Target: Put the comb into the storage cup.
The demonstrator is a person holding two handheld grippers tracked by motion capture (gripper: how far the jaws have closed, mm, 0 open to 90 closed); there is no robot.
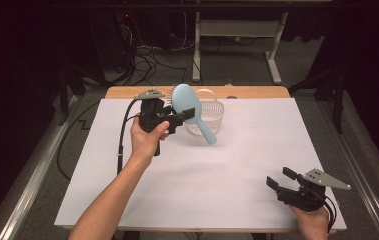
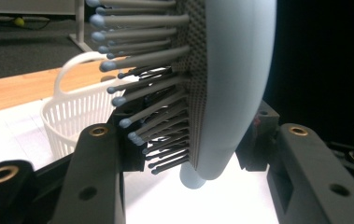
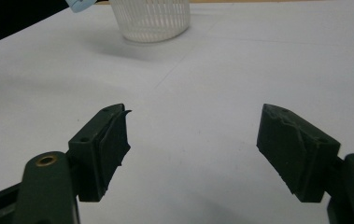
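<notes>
The left claw (image 1: 189,114) grips the blue hairbrush (image 1: 186,100) by its head, handle slanting down beside the white basket (image 1: 208,116) just behind; the right claw (image 1: 281,178) rests wide, well apart.

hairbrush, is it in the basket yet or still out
Out. The left gripper holds the blue hairbrush by its head, raised above the table, handle angled down in front of the white basket. Not in it.

Wooden table (image 1: 257,92), white sheet (image 1: 237,165) covering top; white basket (image 1: 208,117) standing on sheet.
</notes>
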